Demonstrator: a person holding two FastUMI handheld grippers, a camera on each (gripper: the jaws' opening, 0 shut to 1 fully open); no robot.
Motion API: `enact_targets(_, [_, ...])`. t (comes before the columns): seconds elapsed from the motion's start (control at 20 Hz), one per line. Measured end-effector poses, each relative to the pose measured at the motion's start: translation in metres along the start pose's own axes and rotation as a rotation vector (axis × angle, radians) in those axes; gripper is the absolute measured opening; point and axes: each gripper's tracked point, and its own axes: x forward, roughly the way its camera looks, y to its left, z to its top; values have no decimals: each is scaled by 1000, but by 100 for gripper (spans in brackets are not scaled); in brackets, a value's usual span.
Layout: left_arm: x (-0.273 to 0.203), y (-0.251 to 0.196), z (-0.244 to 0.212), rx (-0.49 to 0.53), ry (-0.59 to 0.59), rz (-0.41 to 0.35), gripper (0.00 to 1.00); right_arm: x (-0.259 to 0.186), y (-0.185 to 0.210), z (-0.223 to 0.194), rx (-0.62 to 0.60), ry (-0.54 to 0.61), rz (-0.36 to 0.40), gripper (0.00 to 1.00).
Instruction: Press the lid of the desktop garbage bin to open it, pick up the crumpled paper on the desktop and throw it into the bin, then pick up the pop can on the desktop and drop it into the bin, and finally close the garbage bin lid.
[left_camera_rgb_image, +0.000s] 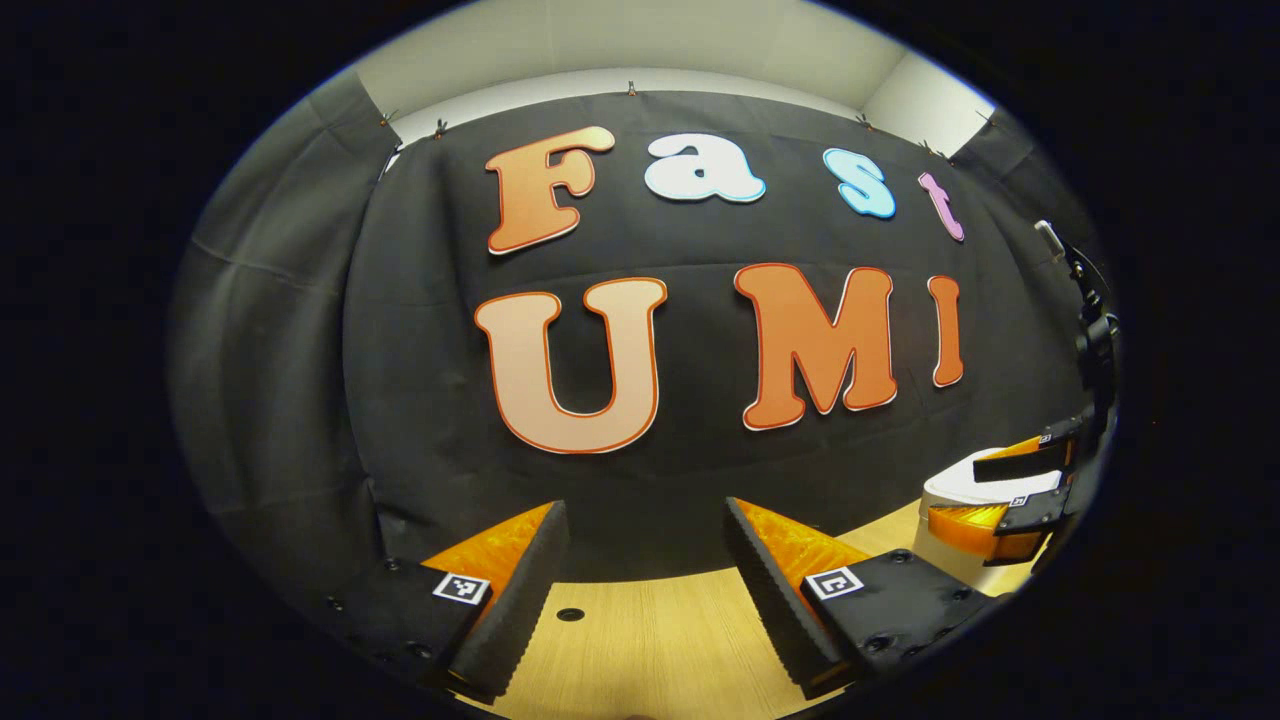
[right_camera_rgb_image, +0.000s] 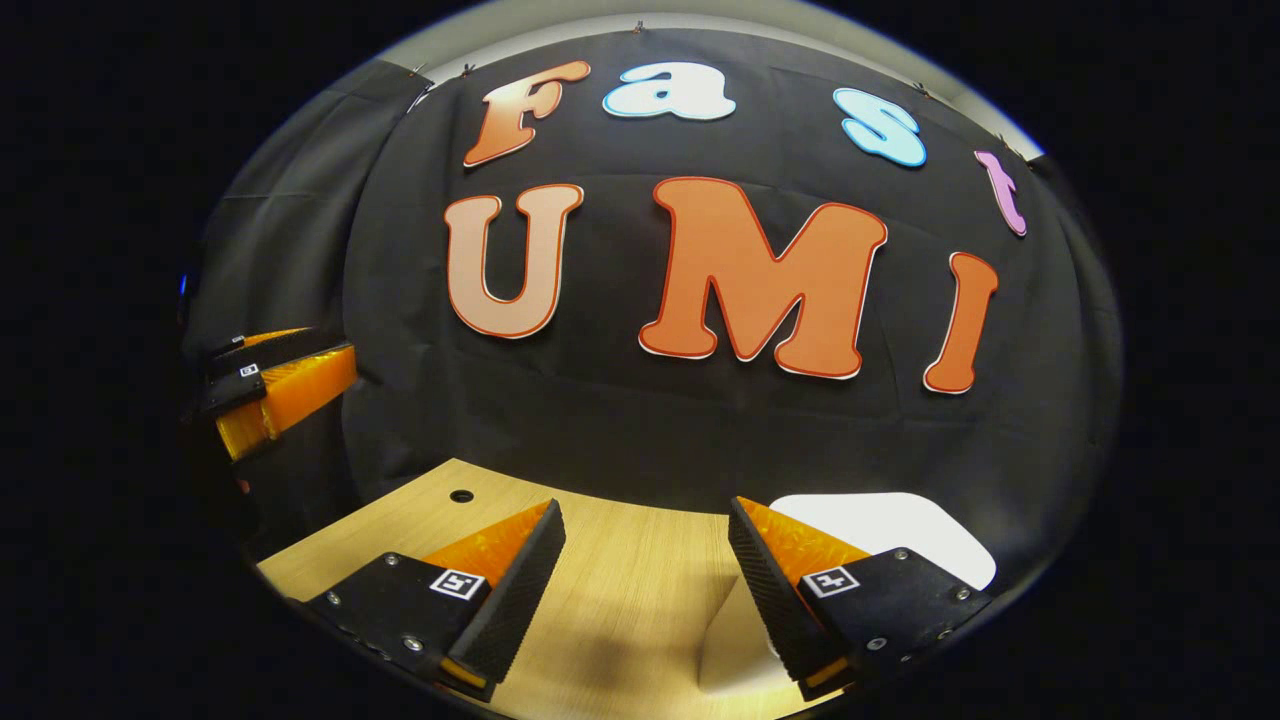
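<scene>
The white bin (right_camera_rgb_image: 900, 530) sits on the wooden table (right_camera_rgb_image: 620, 580) with its lid down, just past the right gripper (right_camera_rgb_image: 645, 570). Both the right gripper and the left gripper (left_camera_rgb_image: 645, 580) are wide open, holding nothing.

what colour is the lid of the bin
White: the small desktop garbage bin's smooth flat lid is plain white, shown best in the right gripper view.

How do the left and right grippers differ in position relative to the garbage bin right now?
The right gripper sits close above the white garbage bin, whose lid is just past its right finger; the left gripper faces bare wooden desktop, with the bin off to its right. The bin looks large beside the right gripper, small and far from the left. Both stand open, holding nothing.
</scene>
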Motion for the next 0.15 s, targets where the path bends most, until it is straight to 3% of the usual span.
enact_targets(0.15, [5,4,-3,-6,-14,6,99,-4,1,9,-14,-13,-13,99])
